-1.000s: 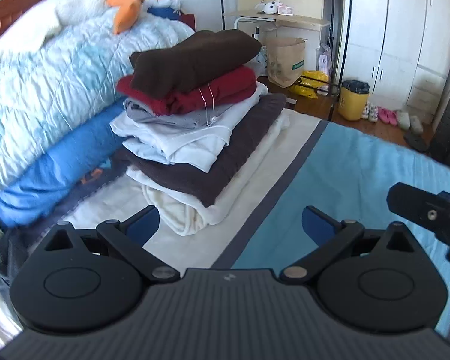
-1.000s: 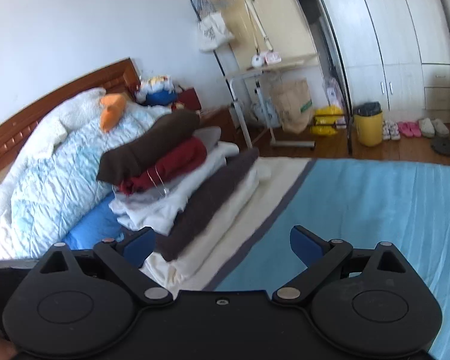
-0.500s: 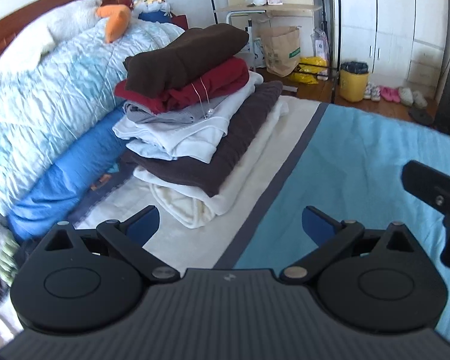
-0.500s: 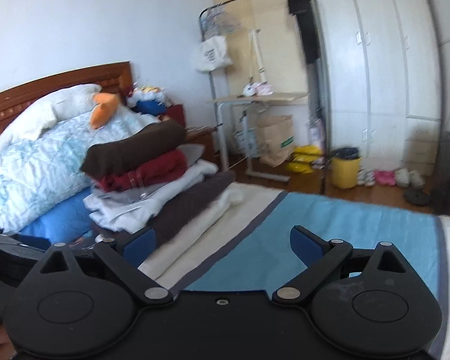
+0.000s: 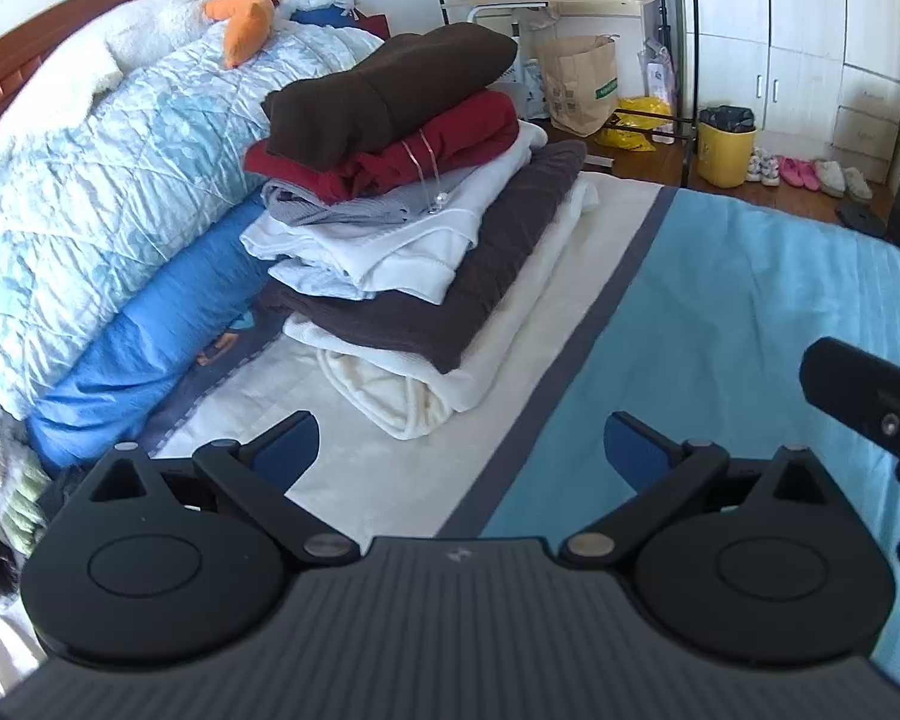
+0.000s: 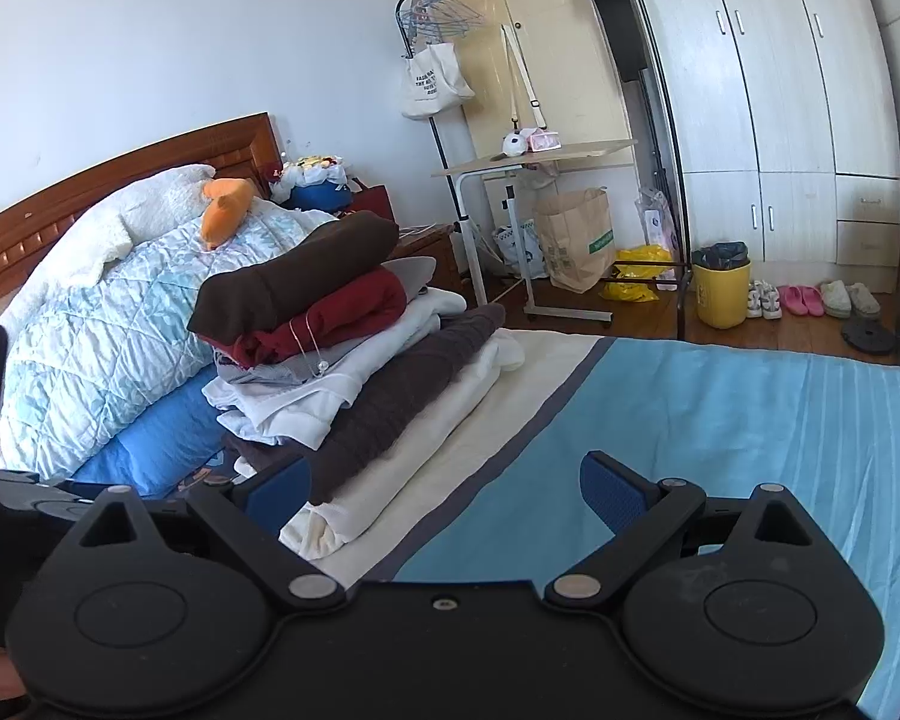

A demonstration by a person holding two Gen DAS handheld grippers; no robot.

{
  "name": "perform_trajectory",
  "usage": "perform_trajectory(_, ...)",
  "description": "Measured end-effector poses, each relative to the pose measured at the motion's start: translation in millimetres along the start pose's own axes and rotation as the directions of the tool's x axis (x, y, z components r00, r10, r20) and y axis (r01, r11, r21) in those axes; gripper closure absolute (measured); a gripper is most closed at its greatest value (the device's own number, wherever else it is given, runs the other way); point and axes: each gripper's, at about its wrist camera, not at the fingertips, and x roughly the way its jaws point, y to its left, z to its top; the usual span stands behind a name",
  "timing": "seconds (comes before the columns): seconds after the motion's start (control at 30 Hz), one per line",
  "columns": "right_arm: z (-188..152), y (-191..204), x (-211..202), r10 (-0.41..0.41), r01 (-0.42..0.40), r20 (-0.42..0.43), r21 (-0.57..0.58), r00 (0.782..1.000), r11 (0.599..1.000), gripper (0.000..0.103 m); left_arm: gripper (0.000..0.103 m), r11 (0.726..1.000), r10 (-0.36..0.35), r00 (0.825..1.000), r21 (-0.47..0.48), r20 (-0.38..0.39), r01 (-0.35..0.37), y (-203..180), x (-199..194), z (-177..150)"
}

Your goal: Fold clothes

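Hand-held gripper [image 5: 459, 450] empty, spread; folded stack [image 5: 408, 222] ahead, quilt [image 5: 108, 180] beside.

- A stack of folded clothes [image 5: 402, 228] sits on the bed [image 5: 750, 324], left of centre
- A rolled quilt [image 5: 108, 180] lies just left of the stack
- Beyond the bed's far edge stand a small table [image 6: 540, 156] and, right of it, a wardrobe [image 6: 780, 90]
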Motion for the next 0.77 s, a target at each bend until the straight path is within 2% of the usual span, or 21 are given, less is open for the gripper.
perform_trajectory(0.1, -0.8, 2.1, 0.1, -0.008, 0.008, -0.015, -0.016, 1.0, 1.0, 0.004, 0.0, 1.0, -0.029, 1.0, 0.002, -0.006, 0.029, 1.6, -0.5, -0.4)
perform_trajectory(0.3, -2.3, -0.6, -1.2, 0.01, -0.01, -0.048, -0.008, 0.999, 1.0, 0.004, 0.0, 1.0, -0.013, 1.0, 0.008, 0.008, 0.013, 1.2, -0.2, 2.1)
perform_trajectory(0.6, -4.8, 0.2, -5.4, 0.001, -0.002, -0.041, -0.013, 0.999, 1.0, 0.004, 0.0, 0.999, -0.031, 0.999, 0.025, -0.027, 0.032, -1.9, 4.8, -2.1)
perform_trajectory(0.77, -7.6, -2.2, -6.1, 0.032, -0.033, -0.022, -0.01, 0.999, 0.999, 0.004, 0.0, 0.999, -0.025, 0.999, 0.035, -0.041, 0.027, -2.5, 8.7, -3.9)
